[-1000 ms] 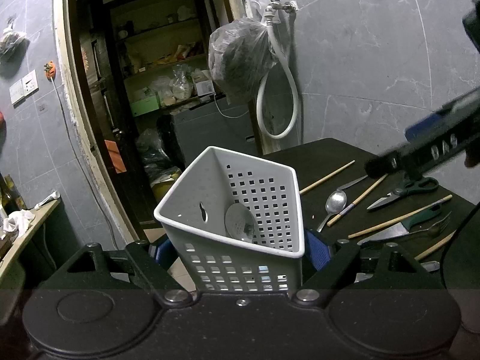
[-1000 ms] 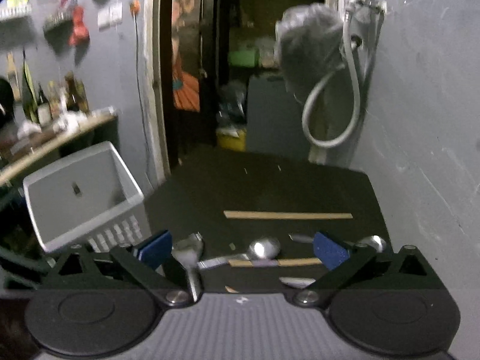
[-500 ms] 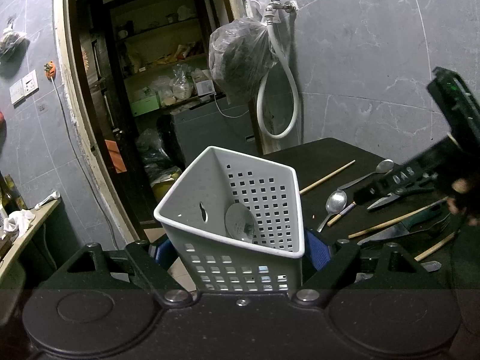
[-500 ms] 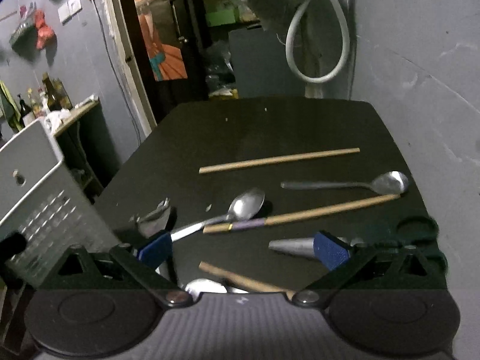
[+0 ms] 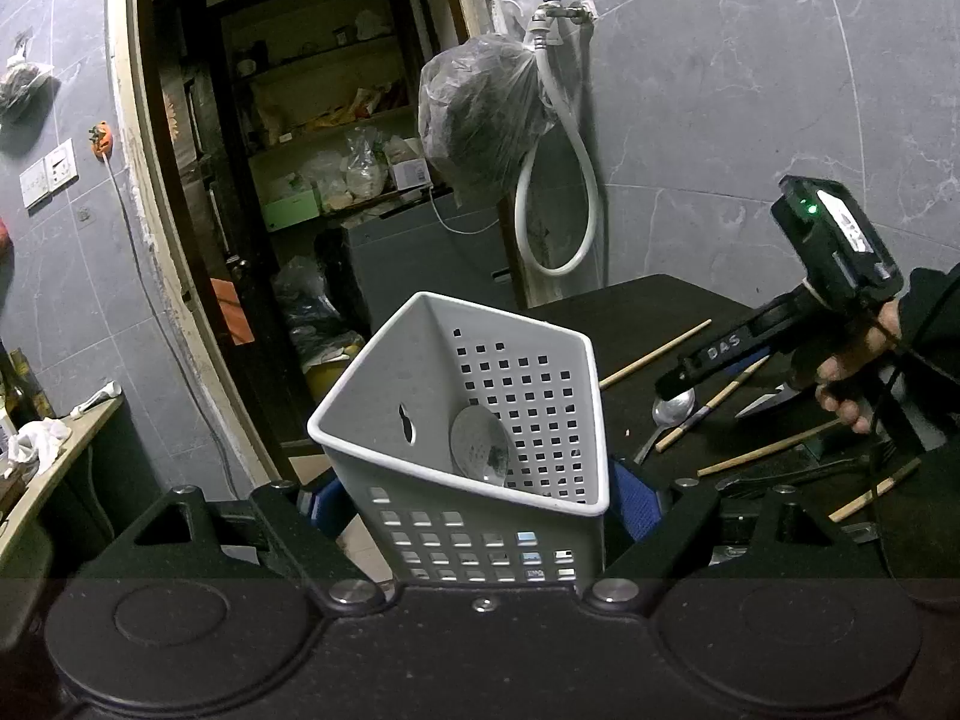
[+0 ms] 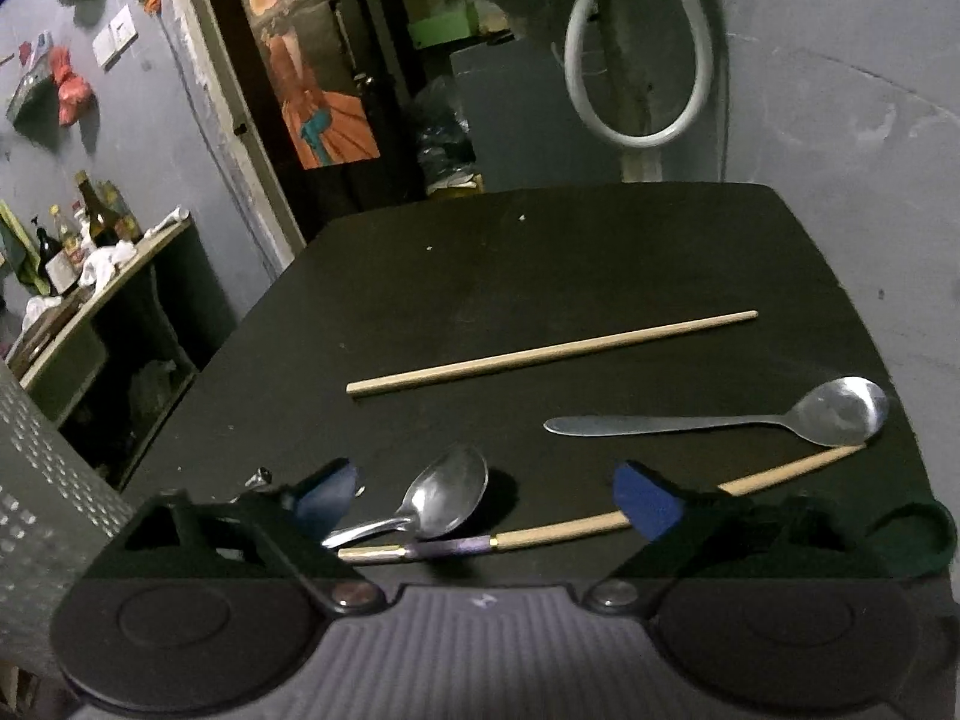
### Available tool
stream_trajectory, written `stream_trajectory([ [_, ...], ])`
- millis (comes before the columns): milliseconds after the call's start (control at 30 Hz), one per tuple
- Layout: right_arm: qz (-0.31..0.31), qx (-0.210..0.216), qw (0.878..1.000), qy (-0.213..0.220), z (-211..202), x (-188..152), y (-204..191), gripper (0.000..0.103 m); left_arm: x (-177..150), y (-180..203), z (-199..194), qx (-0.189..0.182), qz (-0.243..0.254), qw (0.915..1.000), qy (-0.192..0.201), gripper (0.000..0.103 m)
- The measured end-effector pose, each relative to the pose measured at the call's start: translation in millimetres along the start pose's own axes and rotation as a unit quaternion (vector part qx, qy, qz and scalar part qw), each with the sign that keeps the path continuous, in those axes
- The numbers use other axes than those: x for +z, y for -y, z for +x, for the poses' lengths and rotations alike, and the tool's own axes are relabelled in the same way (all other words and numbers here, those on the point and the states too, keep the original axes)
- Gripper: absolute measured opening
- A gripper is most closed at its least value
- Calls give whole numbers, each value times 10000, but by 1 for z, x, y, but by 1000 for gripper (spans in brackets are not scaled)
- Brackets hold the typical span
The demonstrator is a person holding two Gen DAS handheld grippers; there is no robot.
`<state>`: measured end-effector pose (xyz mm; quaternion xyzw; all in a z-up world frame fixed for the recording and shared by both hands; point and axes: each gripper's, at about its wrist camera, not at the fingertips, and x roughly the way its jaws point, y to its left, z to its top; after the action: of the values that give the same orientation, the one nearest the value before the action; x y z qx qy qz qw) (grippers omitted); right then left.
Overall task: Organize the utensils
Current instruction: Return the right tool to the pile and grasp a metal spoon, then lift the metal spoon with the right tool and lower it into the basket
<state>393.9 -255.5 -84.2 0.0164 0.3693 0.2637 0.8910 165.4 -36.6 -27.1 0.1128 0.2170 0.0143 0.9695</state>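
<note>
- Utensils lie scattered on the black bench; a small spoon sits between the blue pads of the right hand-held gripper, its bowl pointing away from the camera.
- Right hand-held gripper: its jaws are wide and closing, the pads clear of the spoon on both sides.
- Just under the spoon's handle lies a chopstick with a purple band, running out past the right pad.
- Farther ahead of that hand-held gripper rest a larger spoon and a plain chopstick, apart from each other.
- Left hand-held gripper is clamped on a white perforated basket, pads pressed to its two sides.
- Inside the basket a spoon bowl leans against the perforated wall.
- To the right of the basket, a hand holds the other tool over the bench.
</note>
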Motion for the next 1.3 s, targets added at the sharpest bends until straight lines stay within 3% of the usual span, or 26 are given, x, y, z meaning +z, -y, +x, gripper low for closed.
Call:
stream_trajectory([
  [400, 273, 160, 9995, 20, 15, -3, -5, 69, 0, 0, 0, -1, -1, 10000, 0, 86],
  [533, 375, 143, 9992, 84, 17, -3, -3, 48, 0, 0, 0, 1, 1, 10000, 1, 86],
  [833, 661, 260, 9975, 41, 17, -6, 3, 12, 0, 0, 0, 10, -12, 10000, -4, 86],
  [1067, 1196, 429, 9915, 289, 5, -10, 15, 5, -4, -3, 1, 23, -63, 10000, -14, 86],
  [1300, 1332, 205, 9876, 801, -32, -9, 16, 3, -4, -4, 1, 20, -35, 10000, 1, 86],
])
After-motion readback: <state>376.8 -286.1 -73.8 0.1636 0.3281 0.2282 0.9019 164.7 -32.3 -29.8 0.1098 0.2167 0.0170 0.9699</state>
